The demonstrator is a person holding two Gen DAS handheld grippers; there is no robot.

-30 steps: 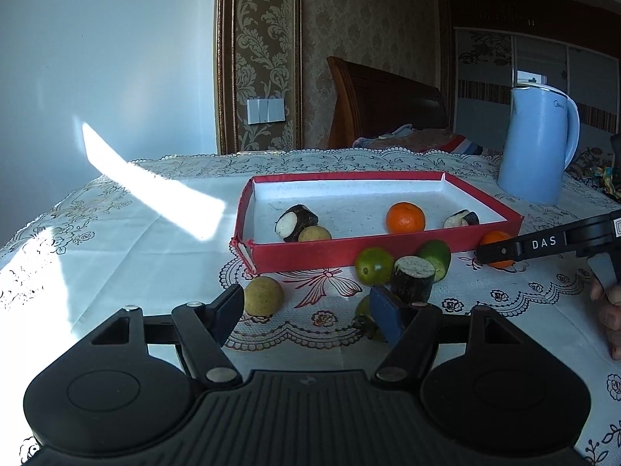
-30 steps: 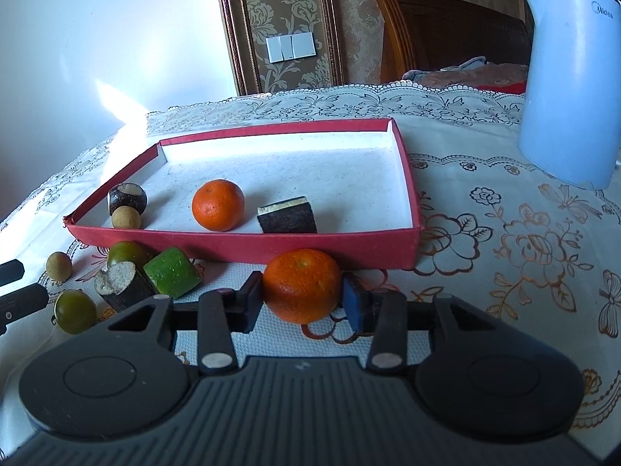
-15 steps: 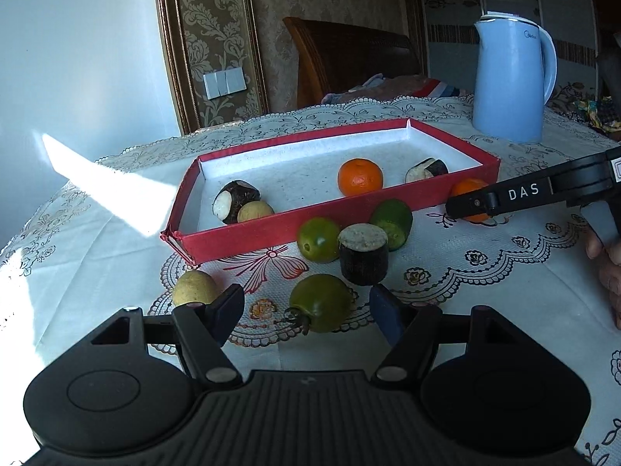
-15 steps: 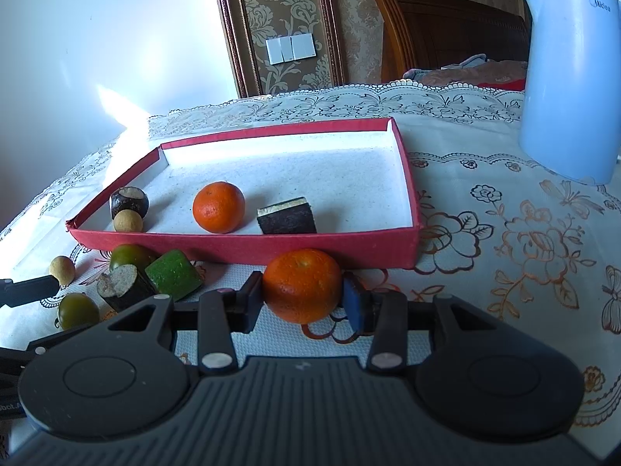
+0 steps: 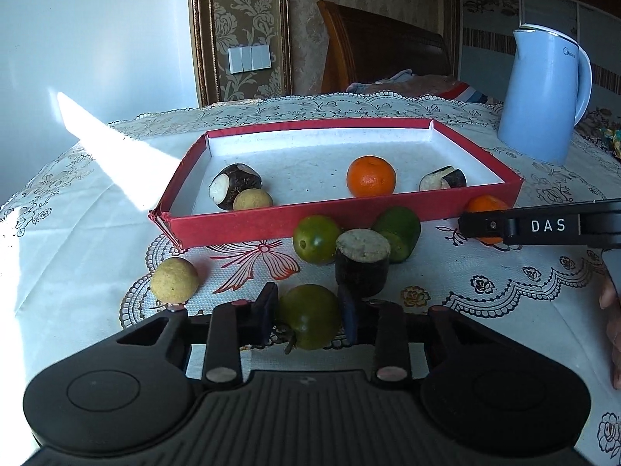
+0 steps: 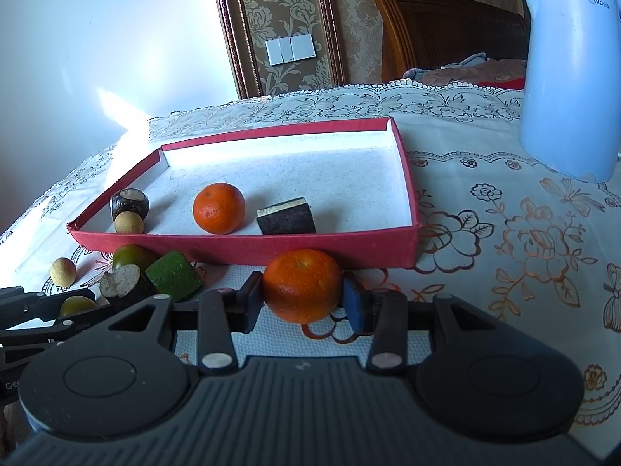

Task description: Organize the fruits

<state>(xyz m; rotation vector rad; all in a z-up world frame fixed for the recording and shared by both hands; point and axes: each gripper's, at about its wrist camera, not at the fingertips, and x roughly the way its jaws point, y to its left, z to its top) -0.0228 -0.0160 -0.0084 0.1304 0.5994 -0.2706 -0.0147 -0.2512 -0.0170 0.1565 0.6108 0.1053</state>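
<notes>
Lace tablecloth (image 5: 485,291), damask wallpaper (image 5: 236,19), wooden headboard (image 5: 380,50)

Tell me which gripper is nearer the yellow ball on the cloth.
Left. The left gripper, its jaws just closed around a green tomato, sits right beside the yellow ball. The right gripper holds an orange beyond the other loose fruit.

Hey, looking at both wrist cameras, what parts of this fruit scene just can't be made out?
- Right tool: left wrist view shows only one black finger, hiding most of its orange.
- Left tool: right wrist view cuts it off at the left edge, covering most of the green tomato.
- Person's hand: cut by left wrist view's right edge.
</notes>
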